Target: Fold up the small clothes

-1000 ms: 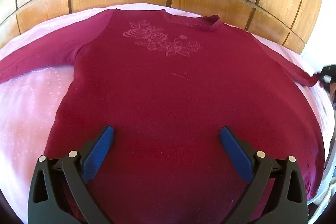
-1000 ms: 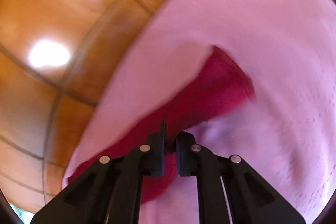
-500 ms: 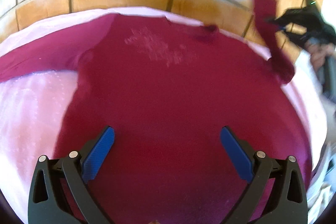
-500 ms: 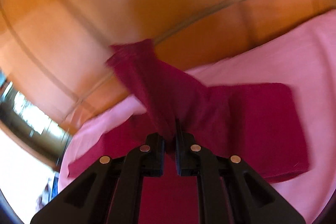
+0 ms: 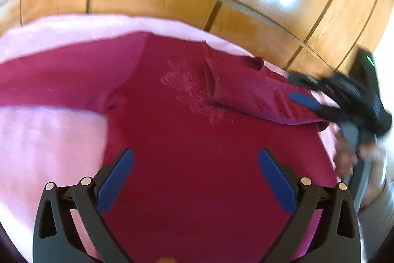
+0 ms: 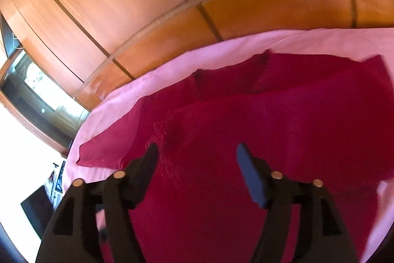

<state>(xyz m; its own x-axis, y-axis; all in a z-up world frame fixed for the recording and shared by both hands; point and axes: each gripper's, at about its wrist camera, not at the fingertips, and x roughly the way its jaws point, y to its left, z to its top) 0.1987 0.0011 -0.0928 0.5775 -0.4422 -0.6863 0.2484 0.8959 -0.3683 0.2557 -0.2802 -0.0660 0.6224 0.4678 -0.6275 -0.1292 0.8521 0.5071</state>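
Left wrist view: left hand-held gripper (image 5: 195,179) hovering with fingers spread wide, gripping nothing, over the lower body of a maroon long-sleeved top (image 5: 197,139) lying flat on a pink bed cover (image 5: 44,139). Right sleeve (image 5: 246,93) lying folded across the chest, ahead and right of this gripper, partly covering the floral embroidery (image 5: 194,95). Other sleeve (image 5: 61,80) lying outstretched ahead and left. Right hand-held gripper (image 5: 327,95) blurred at the far right, beside the folded sleeve's shoulder end.

Right wrist view: right hand-held gripper (image 6: 197,164) with fingers spread, pinching nothing, directly over the top (image 6: 270,139); outstretched sleeve (image 6: 108,147) lying ahead and left. Wooden panelling (image 6: 147,4) beyond the bed.

Judged step: sleeve fold-in, second sleeve pending. Advised: pinching the outstretched cuff, carrying it across the chest level with the first, laying it flat without dragging the body.
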